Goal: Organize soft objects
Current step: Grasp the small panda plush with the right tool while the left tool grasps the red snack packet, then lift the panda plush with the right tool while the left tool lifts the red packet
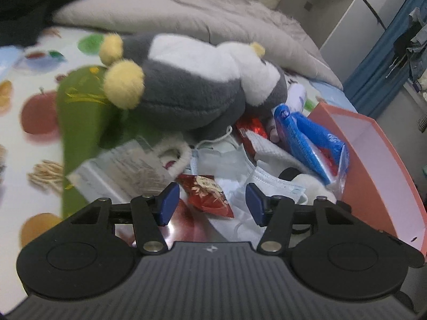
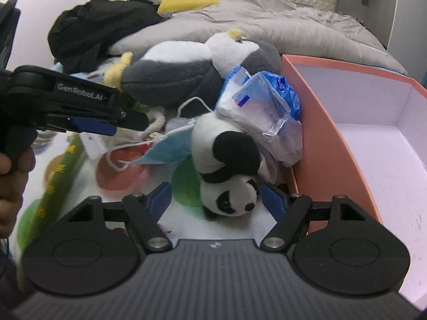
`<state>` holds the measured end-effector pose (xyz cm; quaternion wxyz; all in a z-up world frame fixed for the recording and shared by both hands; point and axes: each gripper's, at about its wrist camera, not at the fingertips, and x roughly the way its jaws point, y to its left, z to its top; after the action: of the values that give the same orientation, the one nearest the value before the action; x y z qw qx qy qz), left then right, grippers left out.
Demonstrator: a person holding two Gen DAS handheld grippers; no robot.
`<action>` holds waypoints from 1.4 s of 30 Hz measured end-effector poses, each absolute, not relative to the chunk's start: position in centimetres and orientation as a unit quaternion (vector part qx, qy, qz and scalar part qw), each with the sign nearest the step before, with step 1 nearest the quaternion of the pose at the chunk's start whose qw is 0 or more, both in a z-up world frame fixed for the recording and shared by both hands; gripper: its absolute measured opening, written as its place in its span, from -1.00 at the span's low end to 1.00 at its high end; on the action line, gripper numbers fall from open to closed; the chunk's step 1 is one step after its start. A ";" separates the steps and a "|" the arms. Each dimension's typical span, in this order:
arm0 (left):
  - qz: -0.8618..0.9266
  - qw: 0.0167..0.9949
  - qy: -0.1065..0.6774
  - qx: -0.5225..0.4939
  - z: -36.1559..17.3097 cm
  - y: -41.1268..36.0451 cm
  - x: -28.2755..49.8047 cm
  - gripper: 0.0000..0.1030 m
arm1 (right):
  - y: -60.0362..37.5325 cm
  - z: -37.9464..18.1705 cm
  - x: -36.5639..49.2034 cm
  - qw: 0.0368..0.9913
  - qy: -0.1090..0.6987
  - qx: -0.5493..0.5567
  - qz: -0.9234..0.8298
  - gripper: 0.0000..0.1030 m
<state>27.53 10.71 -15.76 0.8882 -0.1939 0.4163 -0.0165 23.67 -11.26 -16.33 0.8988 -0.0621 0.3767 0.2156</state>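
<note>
Reaching into the pile | right gripper (image 2: 214,197) part open, astride panda plush (image 2: 229,170), pads not yet pressing | left gripper (image 1: 210,202) part open over red snack packet (image 1: 210,196), holding nothing | next: likely close on panda, lift into pink box (image 2: 315,133) just beside | fruit-print bedsheet (image 1: 32,88), grey duvet (image 2: 280,26) behind.

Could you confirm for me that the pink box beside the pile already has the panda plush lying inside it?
Not quite. The pink box is beside the pile, but it holds nothing visible; the panda plush lies outside it on the fruit-print sheet, with its head between the right gripper's open jaws. The right wrist view shows this.
</note>
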 end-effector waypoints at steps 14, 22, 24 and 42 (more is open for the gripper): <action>-0.011 0.874 0.460 -0.159 -19.4 9.4 31.3 -0.13 | -10.9 -18.6 26.0 0.893 0.387 -0.074 0.219 0.13; 0.000 0.885 0.443 -0.143 -18.4 8.9 30.2 -0.25 | -11.3 -17.9 25.2 0.893 0.384 -0.072 0.222 0.13; 0.001 0.888 0.437 -0.143 -17.9 9.0 29.6 -0.25 | -11.4 -17.5 24.7 0.893 0.384 -0.075 0.224 0.12; 0.015 0.905 0.394 -0.158 -13.6 8.2 19.4 -0.25 | -14.1 -15.8 18.7 0.881 0.417 -0.030 0.219 0.07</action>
<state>19.37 8.23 -13.64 0.9054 -0.1578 0.3939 0.0155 18.67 -14.10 -15.79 0.8814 -0.0302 0.4174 0.2192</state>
